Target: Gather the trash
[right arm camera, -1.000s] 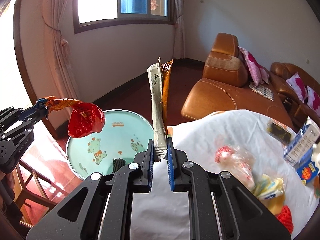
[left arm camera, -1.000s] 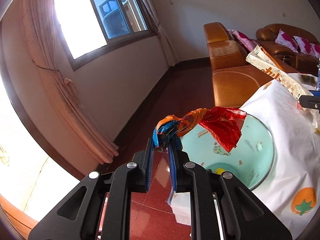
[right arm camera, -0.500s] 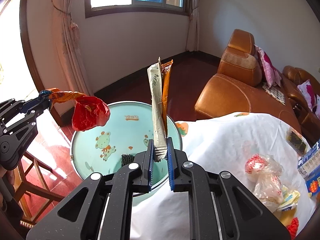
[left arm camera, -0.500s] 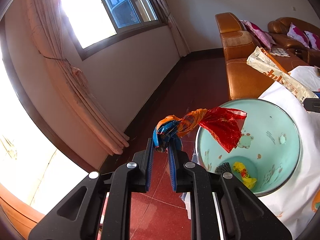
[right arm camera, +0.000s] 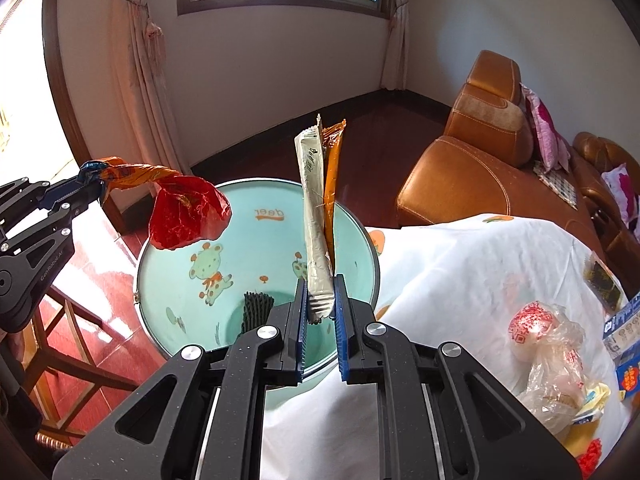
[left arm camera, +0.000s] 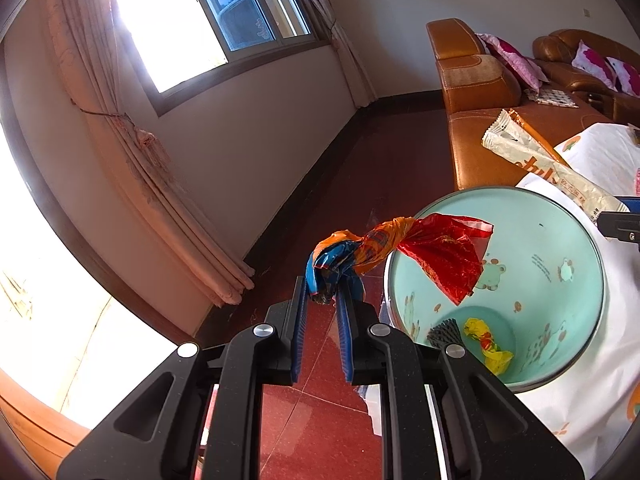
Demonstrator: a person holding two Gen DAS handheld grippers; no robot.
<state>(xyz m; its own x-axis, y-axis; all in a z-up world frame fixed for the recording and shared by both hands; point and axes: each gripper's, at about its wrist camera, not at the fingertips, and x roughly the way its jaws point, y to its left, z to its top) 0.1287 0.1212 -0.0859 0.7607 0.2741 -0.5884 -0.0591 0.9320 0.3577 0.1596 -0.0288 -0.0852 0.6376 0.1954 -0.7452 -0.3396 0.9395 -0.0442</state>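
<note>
My left gripper [left arm camera: 325,286] is shut on a twisted red, orange and blue wrapper [left arm camera: 436,252], whose red end hangs over the rim of the mint-green trash bin [left arm camera: 560,240]. The same gripper [right arm camera: 86,188] and wrapper [right arm camera: 188,212] show in the right wrist view. My right gripper [right arm camera: 320,300] is shut on a long beige and orange wrapper [right arm camera: 314,216], held upright over the bin [right arm camera: 248,224]. The beige wrapper [left arm camera: 536,160] also shows in the left wrist view. Yellow trash [left arm camera: 486,344] and a dark ridged item [left arm camera: 442,330] lie in the bin.
A table with a white cloth [right arm camera: 472,264] stands right of the bin, with a plastic bag of trash [right arm camera: 548,344] and boxes [right arm camera: 624,320] on it. A tan leather sofa [right arm camera: 476,160] is behind. A wooden stool [right arm camera: 80,344] is at the left, on the red tiled floor [left arm camera: 312,408].
Both grippers have moved closer over the bin, so more of its inside shows. Each keeps hold of its wrapper.
</note>
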